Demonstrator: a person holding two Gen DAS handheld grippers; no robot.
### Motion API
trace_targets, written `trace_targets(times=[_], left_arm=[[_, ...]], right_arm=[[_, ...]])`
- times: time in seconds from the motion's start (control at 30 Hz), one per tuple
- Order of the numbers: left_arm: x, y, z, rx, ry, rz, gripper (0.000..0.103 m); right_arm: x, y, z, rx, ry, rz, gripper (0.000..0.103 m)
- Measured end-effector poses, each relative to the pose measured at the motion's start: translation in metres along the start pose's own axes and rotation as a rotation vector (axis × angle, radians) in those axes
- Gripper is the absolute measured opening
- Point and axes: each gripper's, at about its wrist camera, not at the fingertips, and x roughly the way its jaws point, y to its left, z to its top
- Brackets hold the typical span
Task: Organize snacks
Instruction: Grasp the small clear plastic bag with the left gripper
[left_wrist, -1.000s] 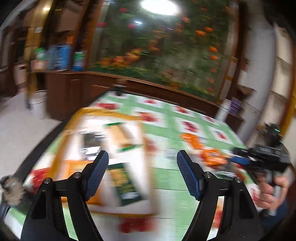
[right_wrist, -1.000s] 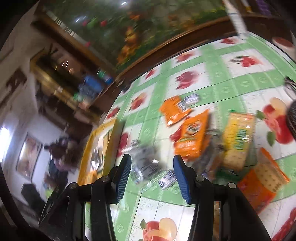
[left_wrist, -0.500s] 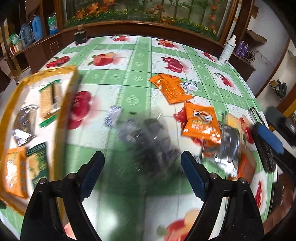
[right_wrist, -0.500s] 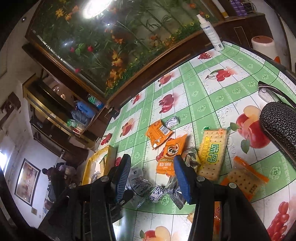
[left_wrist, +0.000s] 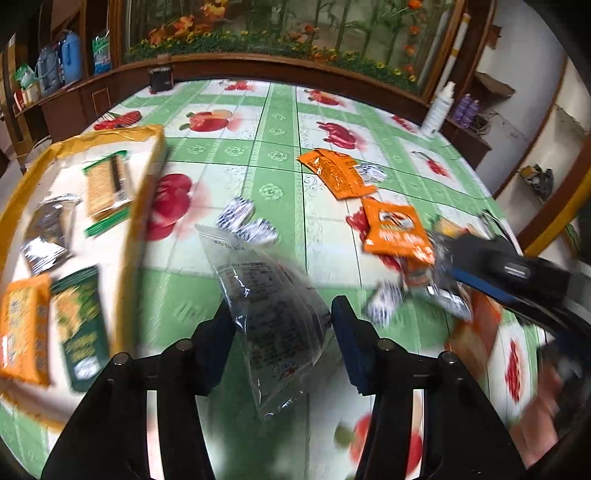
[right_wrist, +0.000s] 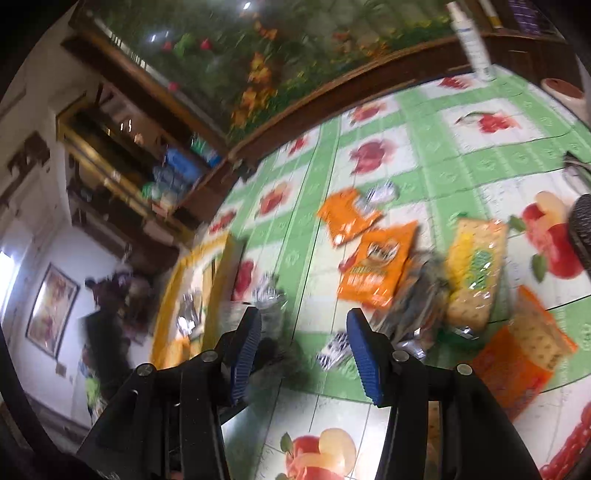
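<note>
Clear crinkly plastic fills the gap between the left tongs: a see-through packet printed with dark text lies on the desk, and the jaws are closing on it from either side. Whether the pads already press the film I cannot tell; the packet looks flat on the cloth, not lifted.

So the step in hand reads as the pick-up of one more snack for the yellow-rimmed tray, which sits just to the left and already holds a cracker pack, a silver sachet, a green pack and an orange one.

The right tongs hang above the cloth with jaws partly apart and nothing clamped; a small black-and-white sweet lies beneath the gap, and the silver wrapper is just to their right.

Farther out on the desk wait the loose snacks: two more black-and-white sweets beyond the packet, an orange bag to the right, another orange bag behind it, and in the right wrist view a yellow biscuit pack.

Next, I judge, the grip must finish firmly, since thin film slips and crumples, then lift clear of the tray's raised edge and set the packet in a bare patch of the tray.
</note>
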Motion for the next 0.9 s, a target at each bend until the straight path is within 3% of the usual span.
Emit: trace_targets(times=[0.23,0.37,0.43,0.47,0.53,0.6,0.7,0.73,0.9], left_arm=[[-0.061,0.026,-0.033,0.002,-0.102,-0.065,0.047],[-0.072,0.04,-0.044,-0.008,-0.099,-0.064,0.047],[-0.07,0.045,-0.046,-0.02,-0.09,-0.065,0.047],[-0.068,0.045,-0.046,-0.023,-0.087,-0.062,0.047],[-0.066,0.043,-0.045,-0.028,-0.082,-0.064,0.047],[-0.065,0.037,-0.043,-0.022,-0.079,-0.07,0.047],[-0.056,0.021,-0.036,0.008,-0.065,-0.051,0.061],[-0.049,0.015,-0.034,0.02,-0.048,-0.035,0.067],[-0.016,-0.005,-0.028,0.073,0.013,0.079,0.068]], right_arm=[[0.045,0.013,-0.017,-0.149,0.099,-0.14,0.048],[0.053,0.022,-0.026,-0.242,0.121,-0.198,0.051],[0.058,0.023,-0.03,-0.223,0.197,-0.112,0.051],[0.058,0.022,-0.031,-0.18,0.236,-0.006,0.048],[0.053,0.022,-0.03,-0.148,0.212,0.033,0.049],[0.046,0.025,-0.029,-0.187,0.166,-0.037,0.051],[0.042,0.018,-0.026,-0.158,0.139,-0.073,0.05],[0.041,0.015,-0.025,-0.141,0.131,-0.071,0.05],[0.039,0.013,-0.021,-0.131,0.113,-0.084,0.05]])
